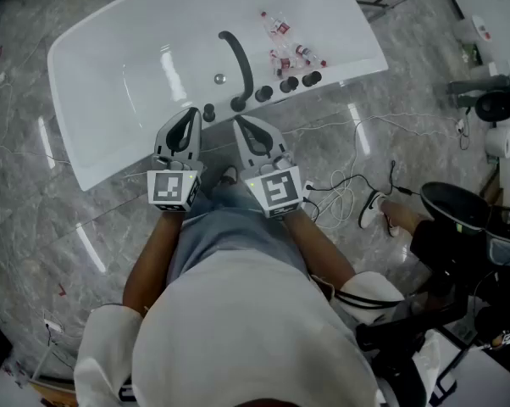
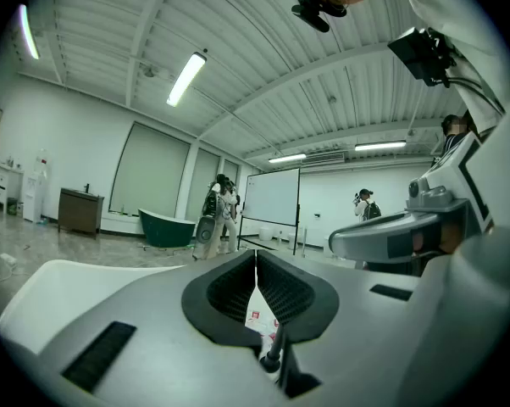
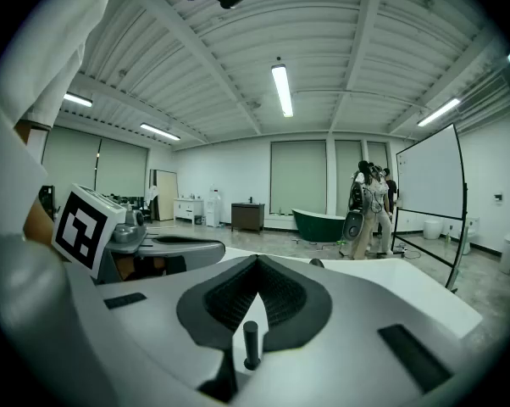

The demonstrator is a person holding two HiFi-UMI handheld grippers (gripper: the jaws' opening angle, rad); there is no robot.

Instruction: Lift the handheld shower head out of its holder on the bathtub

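Looking down in the head view, the shower head (image 1: 237,64) is resting in its holder on the bathtub (image 1: 128,155) rim, its long axis running away from the person. The right claw (image 1: 242,124) is hovering nearer its base than the left claw (image 1: 188,115).

In the left gripper view, the jaws are meeting on nothing.

In the right gripper view, the jaws are likewise pressing together, empty.

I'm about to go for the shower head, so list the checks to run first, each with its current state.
1. shower head seated at the bathtub rim: ok.
2. right claw open for the handle: not ok, shut.
3. right claw empty: ok.
4. left claw empty: ok, shut on nothing.
5. small bottles clear of the handle: ok, apart.
6. holder releases the handle freely: cannot tell.
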